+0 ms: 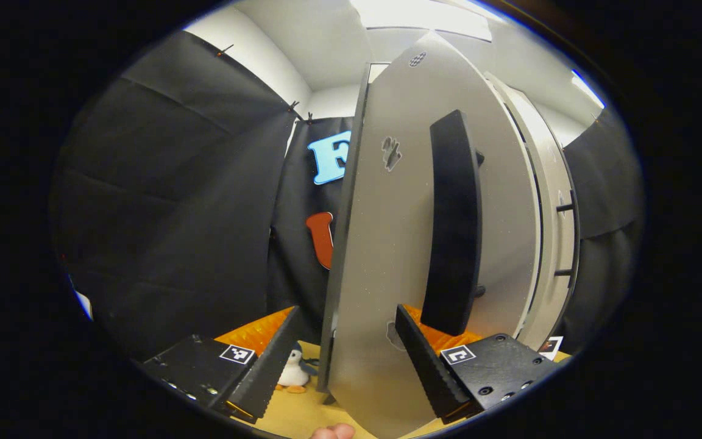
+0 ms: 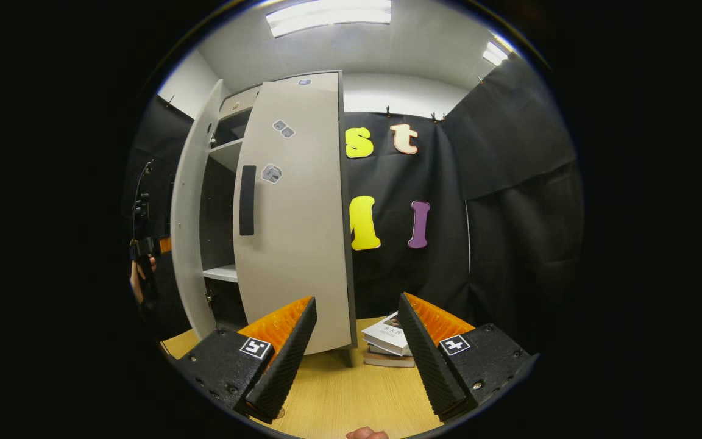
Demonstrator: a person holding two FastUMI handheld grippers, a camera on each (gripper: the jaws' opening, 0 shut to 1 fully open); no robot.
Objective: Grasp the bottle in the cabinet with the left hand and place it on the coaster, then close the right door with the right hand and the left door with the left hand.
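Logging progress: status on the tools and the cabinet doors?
Left tool open, straddling left door edge. Right tool open, empty, facing right door. Both doors ajar. Books behind.

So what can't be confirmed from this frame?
- Bottle and coaster: whether the bottle sits on the coaster; the left door spans the left gripper view up close.
- Cabinet lower shelves: right gripper view, dark and partly behind the right door.
- Left gripper: whether its fingers touch the door edge between them.
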